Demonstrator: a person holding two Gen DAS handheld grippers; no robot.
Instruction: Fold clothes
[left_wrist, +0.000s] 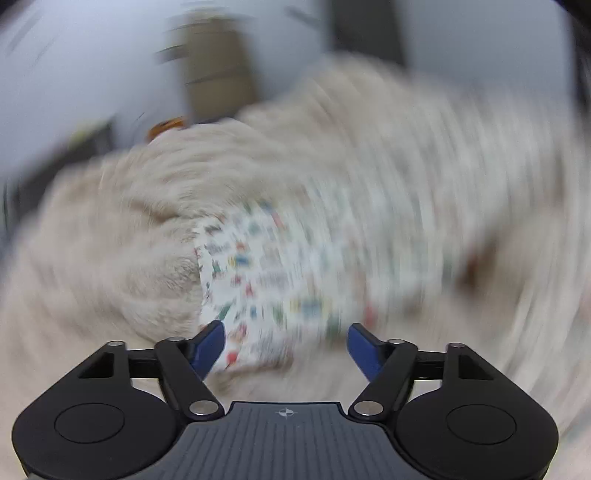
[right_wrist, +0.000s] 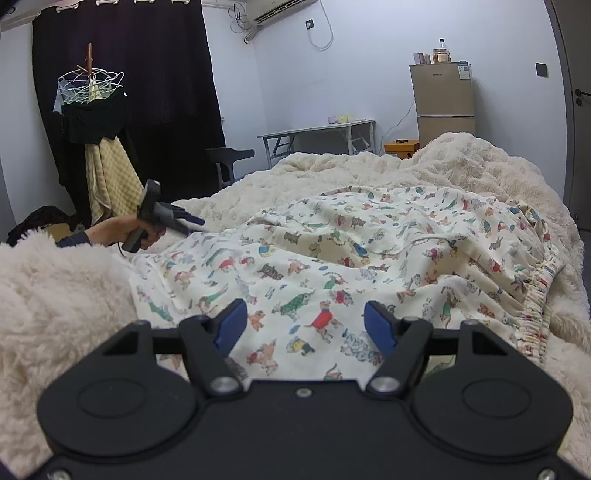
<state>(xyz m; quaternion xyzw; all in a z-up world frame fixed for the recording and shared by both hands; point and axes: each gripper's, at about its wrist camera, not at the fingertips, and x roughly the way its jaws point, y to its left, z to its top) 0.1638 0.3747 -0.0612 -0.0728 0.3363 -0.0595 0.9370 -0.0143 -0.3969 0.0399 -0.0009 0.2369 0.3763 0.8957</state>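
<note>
A cream garment (right_wrist: 332, 258) printed with small coloured animals lies spread and wrinkled on a fluffy cream blanket (right_wrist: 62, 302); its gathered elastic band (right_wrist: 537, 295) runs down the right side. My right gripper (right_wrist: 304, 321) stands open low over the garment's near edge, with nothing pinched between its blue pads (right_wrist: 231, 325). The left wrist view is heavily blurred: my left gripper (left_wrist: 286, 343) is open, and the printed garment (left_wrist: 266, 273) lies beyond its blue fingertips (left_wrist: 210, 343). In the right wrist view a hand holds that left gripper (right_wrist: 192, 221) at the garment's far left edge.
Beyond the bed stand a brown fridge (right_wrist: 445, 103), a grey folding table (right_wrist: 317, 129), a dark chair (right_wrist: 231, 155) and an orange box (right_wrist: 400, 147). A black curtain (right_wrist: 147, 74) and a rack with hangers and towels (right_wrist: 96, 122) fill the left.
</note>
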